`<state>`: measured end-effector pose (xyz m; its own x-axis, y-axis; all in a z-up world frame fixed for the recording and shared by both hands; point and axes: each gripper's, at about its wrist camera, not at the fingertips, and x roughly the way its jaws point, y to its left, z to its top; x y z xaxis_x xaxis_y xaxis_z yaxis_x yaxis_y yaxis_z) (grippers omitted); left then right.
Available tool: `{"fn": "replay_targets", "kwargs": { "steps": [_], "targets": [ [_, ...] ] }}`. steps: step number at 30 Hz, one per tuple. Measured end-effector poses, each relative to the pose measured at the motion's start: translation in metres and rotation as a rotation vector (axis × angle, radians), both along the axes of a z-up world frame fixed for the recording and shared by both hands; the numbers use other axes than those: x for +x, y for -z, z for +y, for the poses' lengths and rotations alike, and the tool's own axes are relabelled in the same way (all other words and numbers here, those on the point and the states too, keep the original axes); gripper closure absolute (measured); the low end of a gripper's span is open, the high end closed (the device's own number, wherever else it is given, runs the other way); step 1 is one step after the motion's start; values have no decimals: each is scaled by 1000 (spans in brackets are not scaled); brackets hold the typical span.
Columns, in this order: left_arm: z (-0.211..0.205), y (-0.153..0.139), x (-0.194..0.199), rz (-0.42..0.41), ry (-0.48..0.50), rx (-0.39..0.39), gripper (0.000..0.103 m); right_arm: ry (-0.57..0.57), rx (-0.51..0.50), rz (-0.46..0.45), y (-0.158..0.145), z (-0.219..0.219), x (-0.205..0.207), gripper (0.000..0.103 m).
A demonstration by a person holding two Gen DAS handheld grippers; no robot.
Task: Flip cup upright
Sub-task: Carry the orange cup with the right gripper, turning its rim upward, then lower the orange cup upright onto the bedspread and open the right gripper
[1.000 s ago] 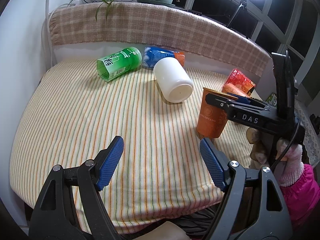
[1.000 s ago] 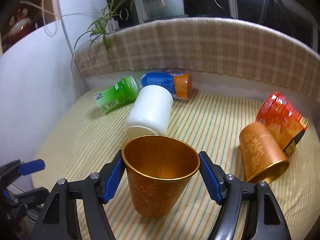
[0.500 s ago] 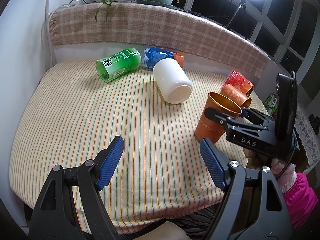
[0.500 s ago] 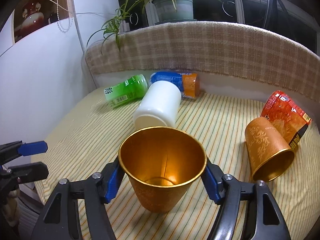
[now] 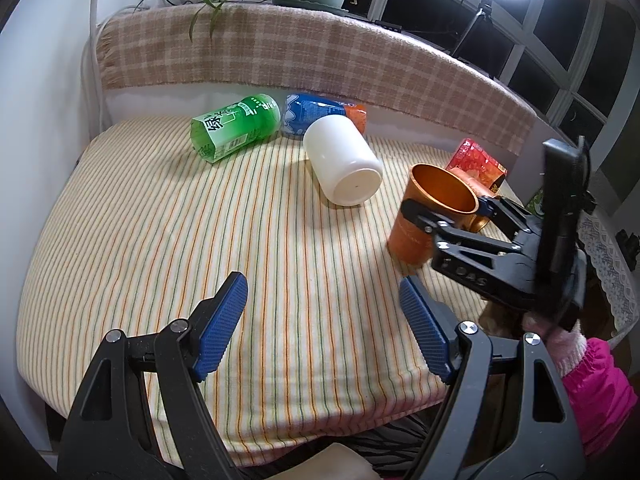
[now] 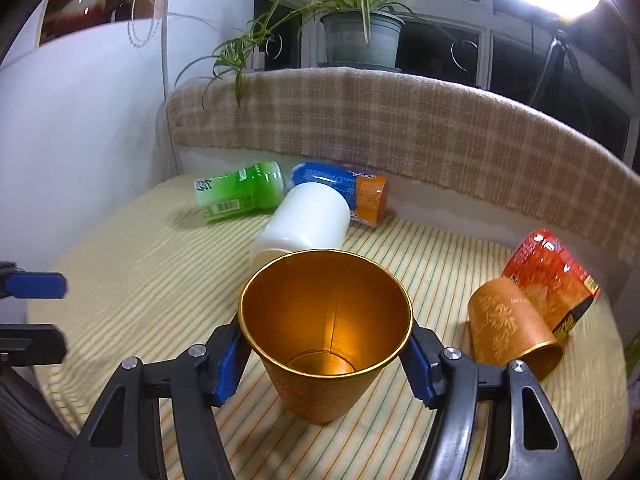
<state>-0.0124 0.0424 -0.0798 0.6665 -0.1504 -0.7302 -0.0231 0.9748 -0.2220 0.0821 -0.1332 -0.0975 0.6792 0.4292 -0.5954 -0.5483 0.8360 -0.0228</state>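
Note:
An orange-gold cup [image 6: 326, 344] stands upright, mouth up, on the striped cloth; it also shows in the left wrist view [image 5: 432, 216]. My right gripper [image 6: 326, 356] is shut on the cup, with its blue pads [image 6: 230, 364] pressing both sides below the rim. The cup's base looks down on the cloth. My left gripper [image 5: 324, 330] is open and empty over the near part of the cloth. A second orange-gold cup [image 6: 512, 334] lies on its side at the right.
A white cup [image 5: 342, 160], a green can [image 5: 236, 126] and a blue-orange can [image 5: 324, 114] lie on their sides at the back. A red cup [image 6: 550, 268] lies by the fallen gold one. A plaid cloth ledge [image 5: 280, 56] bounds the back.
The right gripper has tilted forward and lowered with the cup, so I look more into its mouth. The left gripper has not moved.

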Motion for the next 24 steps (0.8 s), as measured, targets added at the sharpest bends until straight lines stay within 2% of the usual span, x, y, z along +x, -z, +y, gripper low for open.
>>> {"fn": "replay_targets", "kwargs": {
  "steps": [5,8,10,12,19,24],
  "targets": [
    [-3,-1,-1,-4,4,1,22,-6,-48,-9,6,8,2,34],
    [-4,-1,0,-5,6,0,22,-5,-40,9,6,6,3,33],
    [-6,-2,0,-7,9,0,22,1,-38,22,6,5,4,27],
    [-6,-3,0,-9,10,0,22,12,-32,25,4,1,2,12],
    [-8,-4,1,-16,11,4,22,31,43,60,-7,-21,-12,10],
    [-10,-7,1,-39,0,13,22,92,63,83,-12,-38,-25,10]
  ]
}}
